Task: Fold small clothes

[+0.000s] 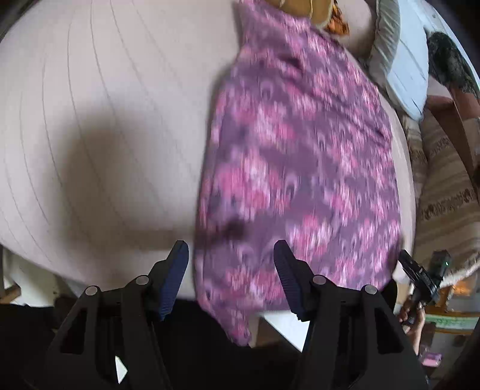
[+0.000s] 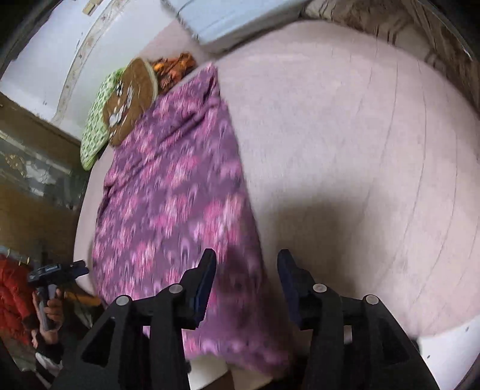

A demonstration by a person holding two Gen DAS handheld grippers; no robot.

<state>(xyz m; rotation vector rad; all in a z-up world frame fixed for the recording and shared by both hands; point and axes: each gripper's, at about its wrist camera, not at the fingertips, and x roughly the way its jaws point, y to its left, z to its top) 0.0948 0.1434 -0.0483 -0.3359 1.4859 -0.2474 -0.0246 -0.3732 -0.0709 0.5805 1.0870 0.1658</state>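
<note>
A purple garment with a pink print (image 1: 300,156) lies flat as a long strip on the pale pink bed sheet (image 1: 105,120); its near end hangs over the bed's front edge. My left gripper (image 1: 231,244) hovers open over the garment's near left edge, pads apart with nothing pinched. In the right wrist view the same garment (image 2: 174,195) runs up the left half. Over its near right edge my right gripper (image 2: 246,254) stands open, gripping nothing. Each gripper also shows in the other's view, held in a hand: the right gripper (image 1: 405,261) and the left gripper (image 2: 79,267).
A green-and-brown cloth (image 2: 120,99) and an orange cloth (image 2: 174,69) lie at the garment's far end. A light blue pillow (image 2: 234,21) sits at the head of the bed. A striped blanket (image 1: 444,180) lies along one side. Bare sheet (image 2: 360,135) spreads beside the garment.
</note>
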